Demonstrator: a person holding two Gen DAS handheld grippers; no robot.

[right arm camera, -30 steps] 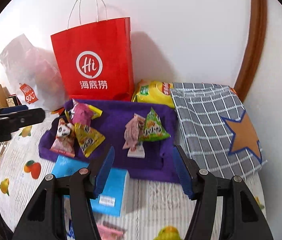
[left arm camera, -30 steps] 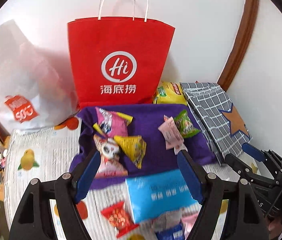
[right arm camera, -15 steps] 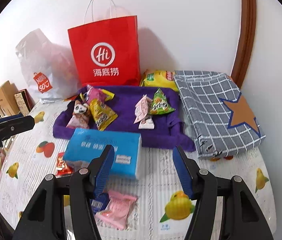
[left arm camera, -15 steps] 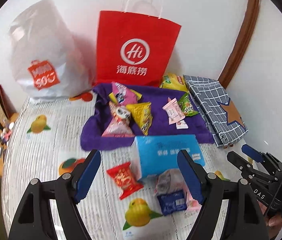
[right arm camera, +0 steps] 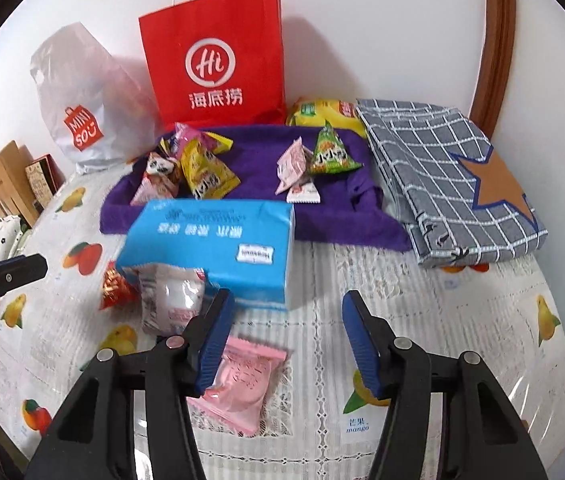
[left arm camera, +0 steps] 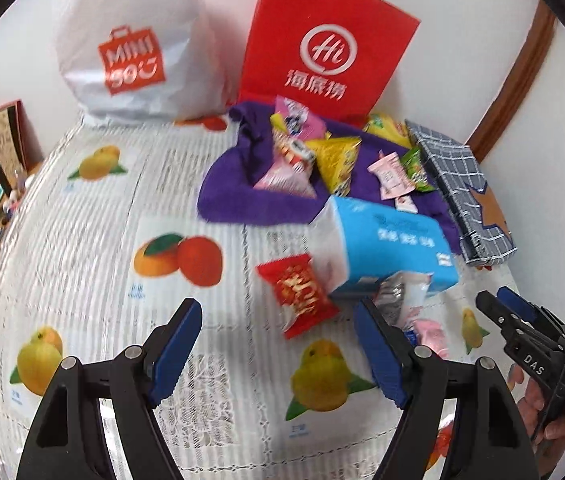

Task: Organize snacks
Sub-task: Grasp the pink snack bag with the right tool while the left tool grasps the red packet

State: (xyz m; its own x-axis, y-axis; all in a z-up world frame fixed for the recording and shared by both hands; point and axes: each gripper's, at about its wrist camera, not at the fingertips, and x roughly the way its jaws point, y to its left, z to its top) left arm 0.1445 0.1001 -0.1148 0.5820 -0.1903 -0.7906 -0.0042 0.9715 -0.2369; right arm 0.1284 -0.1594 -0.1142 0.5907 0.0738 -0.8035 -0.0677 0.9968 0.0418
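Note:
Several small snack packets lie on a purple cloth [right arm camera: 334,224], among them a yellow one [right arm camera: 206,172] and a green one [right arm camera: 330,152]. In front of it sits a blue tissue pack [right arm camera: 218,240]. A red packet [left arm camera: 298,292], a white-pink packet [right arm camera: 172,300] and a pink packet [right arm camera: 242,384] lie loose on the table. My left gripper [left arm camera: 276,308] hangs open just before the red packet. My right gripper [right arm camera: 287,299] is closing on nothing, and the pink packet lies under its left finger.
A red paper bag [right arm camera: 214,56] and a white plastic bag [right arm camera: 82,112] stand against the wall. A yellow chip bag [right arm camera: 322,110] and a folded grey checked cloth [right arm camera: 442,176] lie at the right. The fruit-print table cover [right arm camera: 462,340] spreads to the front.
Both grippers have drawn back from the purple cloth and come down toward the table. The tissue pack and the loose front packets now show. The right jaws stand a little narrower.

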